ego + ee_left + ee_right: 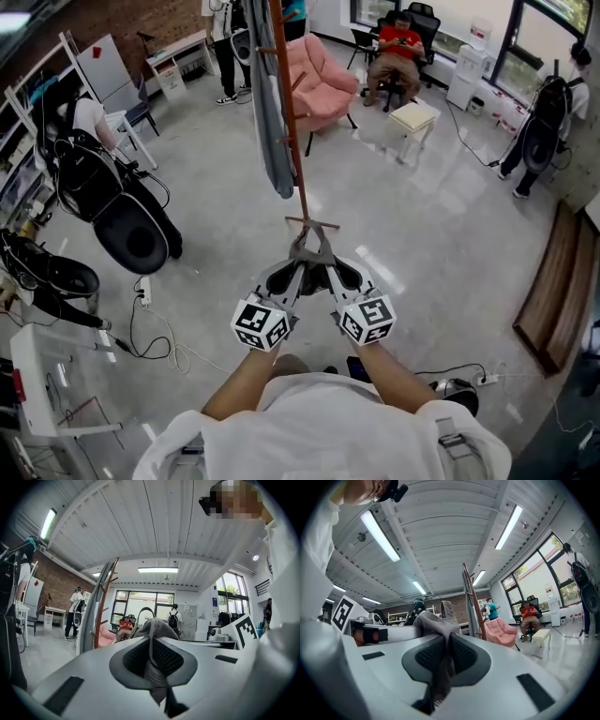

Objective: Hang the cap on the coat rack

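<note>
I hold a grey cap [315, 251] between both grippers, low in front of me. The left gripper [294, 274] is shut on the cap's left side, and grey fabric [157, 665] shows pinched between its pads. My right gripper [335, 274] is shut on the other side, with cloth [442, 665] squeezed between its jaws. Just beyond the cap stands the brown wooden coat rack [293, 141], with its pegs higher up. A grey garment [272, 122] hangs from it. The rack's pole also shows in the left gripper view [104, 603] and the right gripper view [471, 599].
A pink armchair [321, 75] and a white stool [412, 117] stand behind the rack, and a person in red [396, 52] sits beyond them. Black bags [117, 211] and floor cables [155, 328] lie on the left. A wooden board [553, 291] lies at the right.
</note>
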`<action>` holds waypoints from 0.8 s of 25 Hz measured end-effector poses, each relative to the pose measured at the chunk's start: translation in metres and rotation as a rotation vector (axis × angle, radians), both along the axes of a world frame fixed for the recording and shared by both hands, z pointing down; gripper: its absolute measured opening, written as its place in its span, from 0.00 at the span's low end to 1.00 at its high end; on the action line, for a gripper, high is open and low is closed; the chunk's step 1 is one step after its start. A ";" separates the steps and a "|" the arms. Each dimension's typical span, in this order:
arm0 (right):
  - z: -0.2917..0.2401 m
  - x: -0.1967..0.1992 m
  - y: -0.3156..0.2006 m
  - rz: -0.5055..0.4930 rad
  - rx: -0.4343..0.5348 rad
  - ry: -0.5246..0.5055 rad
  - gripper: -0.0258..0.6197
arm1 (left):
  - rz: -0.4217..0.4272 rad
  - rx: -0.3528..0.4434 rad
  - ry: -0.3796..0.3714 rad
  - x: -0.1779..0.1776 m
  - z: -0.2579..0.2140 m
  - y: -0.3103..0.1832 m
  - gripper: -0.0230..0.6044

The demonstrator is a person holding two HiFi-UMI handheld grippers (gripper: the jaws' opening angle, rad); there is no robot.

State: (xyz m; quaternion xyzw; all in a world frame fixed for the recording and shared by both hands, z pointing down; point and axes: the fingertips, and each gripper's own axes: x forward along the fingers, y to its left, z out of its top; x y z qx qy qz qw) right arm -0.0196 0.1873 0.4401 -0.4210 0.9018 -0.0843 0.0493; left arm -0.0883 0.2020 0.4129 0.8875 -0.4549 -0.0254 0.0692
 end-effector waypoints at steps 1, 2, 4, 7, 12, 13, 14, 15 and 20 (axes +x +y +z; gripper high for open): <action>0.002 0.001 -0.003 -0.001 -0.006 0.000 0.10 | -0.002 -0.005 0.001 0.002 0.001 -0.003 0.08; 0.004 0.003 -0.006 -0.001 -0.013 -0.002 0.10 | -0.004 -0.010 0.000 0.003 0.003 -0.006 0.09; 0.008 0.005 -0.014 -0.001 -0.025 -0.004 0.10 | -0.006 -0.018 -0.002 0.006 0.007 -0.014 0.08; 0.013 0.009 -0.034 0.003 -0.029 -0.001 0.10 | -0.007 -0.025 0.000 0.009 0.013 -0.033 0.08; 0.016 0.007 -0.079 0.008 -0.032 0.012 0.10 | -0.005 -0.026 0.019 0.007 0.017 -0.078 0.08; 0.015 0.006 -0.090 0.008 -0.032 0.015 0.10 | -0.003 -0.026 0.023 0.006 0.016 -0.089 0.09; 0.014 0.006 -0.101 0.009 -0.031 0.018 0.10 | 0.001 -0.025 0.026 0.005 0.014 -0.100 0.09; 0.012 0.004 -0.113 0.010 -0.028 0.021 0.10 | 0.006 -0.023 0.029 0.004 0.013 -0.112 0.09; 0.007 -0.007 -0.168 0.020 -0.018 0.031 0.10 | 0.018 -0.011 0.050 -0.006 0.006 -0.165 0.09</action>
